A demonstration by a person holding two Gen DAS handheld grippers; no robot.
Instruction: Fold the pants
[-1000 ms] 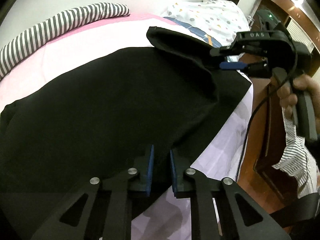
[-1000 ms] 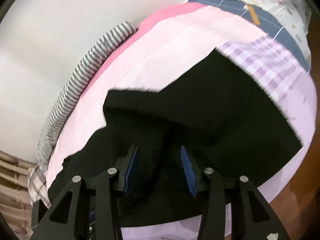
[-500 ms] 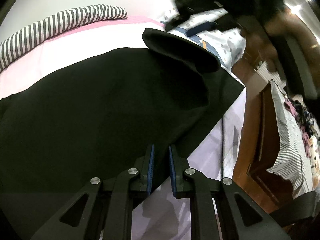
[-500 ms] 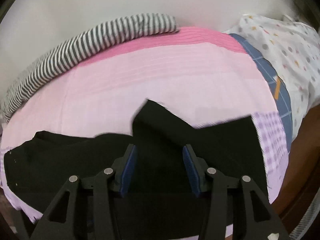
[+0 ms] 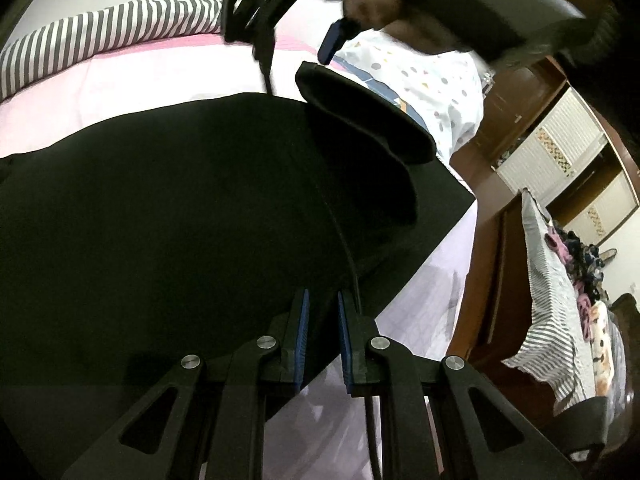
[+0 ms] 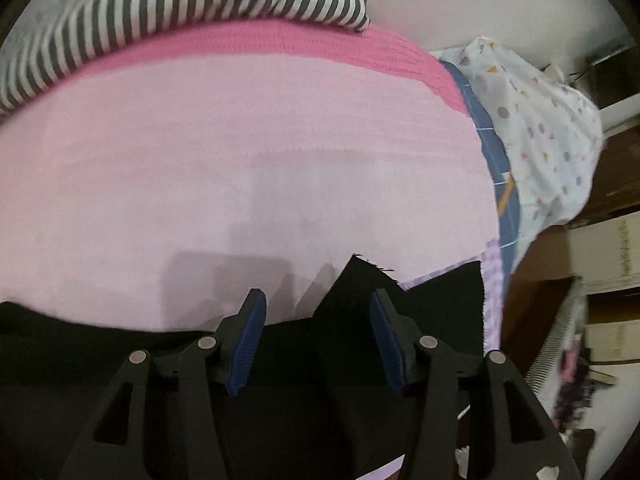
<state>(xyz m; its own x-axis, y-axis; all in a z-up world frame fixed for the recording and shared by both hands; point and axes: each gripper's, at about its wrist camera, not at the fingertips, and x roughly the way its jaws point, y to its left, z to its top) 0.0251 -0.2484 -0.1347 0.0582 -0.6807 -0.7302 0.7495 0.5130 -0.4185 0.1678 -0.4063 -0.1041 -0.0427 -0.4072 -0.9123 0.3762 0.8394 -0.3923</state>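
Black pants (image 5: 180, 200) lie spread on the pink bed sheet (image 6: 240, 140), with a folded-over flap (image 5: 360, 132) at their far right end. My left gripper (image 5: 322, 332) sits at the pants' near edge, its blue pads nearly together with dark cloth between them. Held by a hand (image 5: 372, 4), my right gripper (image 5: 296, 36) hangs above the flap. In the right wrist view this gripper (image 6: 316, 340) points down at the pants (image 6: 360, 420). Its jaws are opening and the pads touch nothing. A pointed corner of the flap (image 6: 360, 276) shows beyond them.
A striped bolster (image 6: 180, 4) lies along the far edge by the wall. A dotted pillow (image 6: 540, 132) sits at the right end of the bed. Beyond the bed's right edge are dark wooden furniture (image 5: 480, 280) and a striped cloth (image 5: 552, 312) with a pile of clothes.
The right gripper let go of the flap at the pants' right end and swung up and across to above it, its jaws widening. The left gripper stayed at the near edge.
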